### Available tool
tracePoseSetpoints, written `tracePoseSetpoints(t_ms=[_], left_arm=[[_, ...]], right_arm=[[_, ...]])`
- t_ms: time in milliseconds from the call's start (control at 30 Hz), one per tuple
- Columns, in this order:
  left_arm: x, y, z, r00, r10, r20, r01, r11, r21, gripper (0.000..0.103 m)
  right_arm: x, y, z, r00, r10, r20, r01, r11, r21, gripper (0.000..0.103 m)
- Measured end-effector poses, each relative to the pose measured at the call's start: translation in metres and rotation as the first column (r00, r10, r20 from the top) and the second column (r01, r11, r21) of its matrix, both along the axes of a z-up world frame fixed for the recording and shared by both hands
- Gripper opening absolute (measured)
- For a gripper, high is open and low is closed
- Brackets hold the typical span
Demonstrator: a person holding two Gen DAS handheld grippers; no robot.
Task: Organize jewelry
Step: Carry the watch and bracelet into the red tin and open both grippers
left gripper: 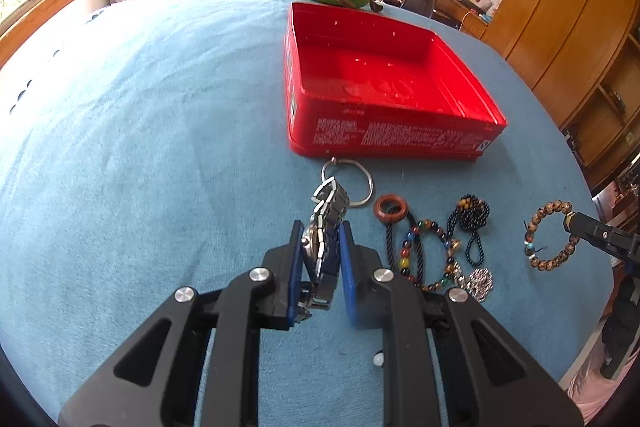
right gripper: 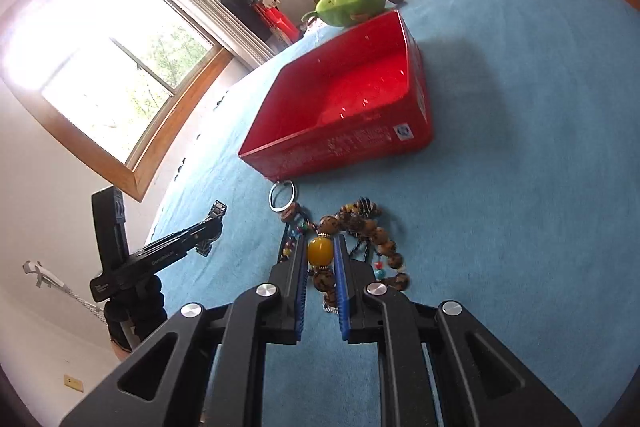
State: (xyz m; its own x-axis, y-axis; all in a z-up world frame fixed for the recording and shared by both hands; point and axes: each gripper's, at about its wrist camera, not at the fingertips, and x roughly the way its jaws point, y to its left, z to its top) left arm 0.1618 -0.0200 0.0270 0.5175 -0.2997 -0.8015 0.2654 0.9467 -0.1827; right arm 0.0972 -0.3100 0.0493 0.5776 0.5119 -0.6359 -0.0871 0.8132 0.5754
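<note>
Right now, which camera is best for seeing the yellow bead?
The right wrist view. There the yellow bead sits big and sharp between the pads of the right gripper, on the brown bead bracelet. In the left wrist view you see that bracelet far off, but the gripper tip hides the bead.

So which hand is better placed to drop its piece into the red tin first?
Probably left. The left gripper is shut on the watch, directly before the red tin. The right gripper, shut on the brown bead bracelet, sits further off to the side.
</note>
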Motion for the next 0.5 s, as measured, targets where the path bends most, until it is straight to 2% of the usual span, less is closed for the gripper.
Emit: tracePoseSetpoints(t_ms=[267, 500], left_arm=[[0.019, -0.024, 0.037, 0.998, -0.016, 0.063, 0.015, 1.0, 0.02, 0.016], [0.057, -0.055, 0.057, 0.996, -0.034, 0.082, 0.034, 0.999, -0.001, 0.016]], right_arm=[[0.033, 0.004, 0.034, 0.999, -0.006, 0.046, 0.008, 0.998, -0.056, 0.013], [0.082, 0.008, 0.06, 0.995, -0.01, 0.098, 0.016, 0.998, -0.06, 0.012]])
